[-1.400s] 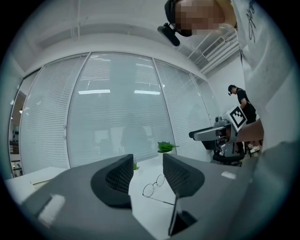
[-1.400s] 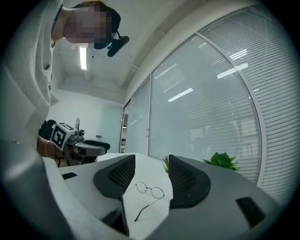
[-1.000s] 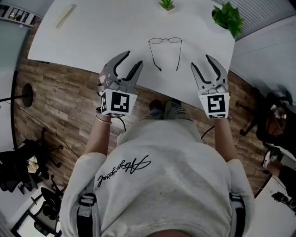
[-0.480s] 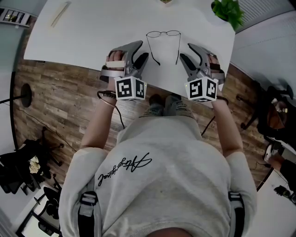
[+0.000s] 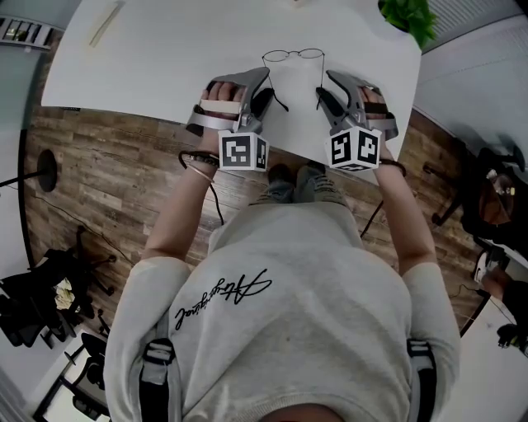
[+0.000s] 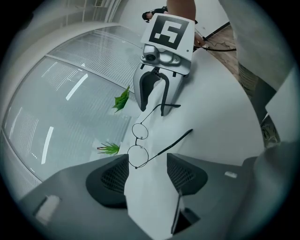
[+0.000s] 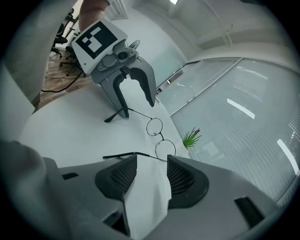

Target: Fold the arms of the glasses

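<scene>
Thin black round-lens glasses (image 5: 293,56) lie on the white table (image 5: 157,70), lenses far, both arms unfolded toward me. My left gripper (image 5: 265,88) is at the tip of the left arm (image 6: 165,147); its jaws are open and have just been opening, and the arm lies just ahead of its pads (image 6: 114,180). My right gripper (image 5: 322,88) stands at the right arm (image 7: 126,155). Its jaws have just been closing but remain open, straddling that arm without pressing it. Each gripper also appears in the other's view: the right gripper (image 6: 152,105), the left gripper (image 7: 137,107).
A green plant (image 5: 407,14) stands at the table's far right corner, and a smaller plant (image 7: 191,137) sits behind the glasses. A pale stick (image 5: 107,25) lies far left. The table's near edge runs just under both grippers, with wood floor (image 5: 107,181) below.
Both grippers have come down and inward to the tips of the glasses' arms and rolled onto their sides. The glasses have not moved.
</scene>
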Tool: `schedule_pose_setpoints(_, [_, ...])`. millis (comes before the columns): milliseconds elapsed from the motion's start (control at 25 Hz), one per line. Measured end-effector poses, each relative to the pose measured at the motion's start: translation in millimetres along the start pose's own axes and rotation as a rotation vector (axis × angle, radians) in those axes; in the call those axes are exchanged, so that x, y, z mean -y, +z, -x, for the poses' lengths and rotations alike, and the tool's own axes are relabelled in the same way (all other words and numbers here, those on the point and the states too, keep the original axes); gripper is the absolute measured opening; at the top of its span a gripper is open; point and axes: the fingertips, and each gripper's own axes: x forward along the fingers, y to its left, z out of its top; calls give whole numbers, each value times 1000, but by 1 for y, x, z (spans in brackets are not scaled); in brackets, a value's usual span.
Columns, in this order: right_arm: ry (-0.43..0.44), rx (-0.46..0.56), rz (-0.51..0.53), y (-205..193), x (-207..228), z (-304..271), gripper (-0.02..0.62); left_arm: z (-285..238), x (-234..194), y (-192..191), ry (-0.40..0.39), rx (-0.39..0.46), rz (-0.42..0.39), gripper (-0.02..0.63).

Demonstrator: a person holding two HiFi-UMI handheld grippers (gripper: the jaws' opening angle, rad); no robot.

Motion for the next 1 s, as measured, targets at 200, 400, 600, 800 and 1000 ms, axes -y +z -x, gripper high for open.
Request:
schedule_pose_setpoints(200, [7, -1, 68, 3, -7, -5, 126, -4, 3, 5, 4, 18, -43, 209])
schedule_pose_setpoints(400, [-9, -3, 127, 3, -11, -8, 100, -6, 9, 4, 5, 27, -45, 138])
schedule_pose_setpoints(600, [-18, -13, 113, 3, -9, -6, 73, -3, 11, 7, -4, 46, -7, 135])
schedule_pose_setpoints(800, [-22, 8, 81, 4, -3, -5, 49, -4, 10, 7, -13, 41, 12, 111])
schedule_pose_setpoints(1000, [-31, 52, 38, 4, 3, 3, 36, -1, 7, 12, 6, 32, 74, 72])
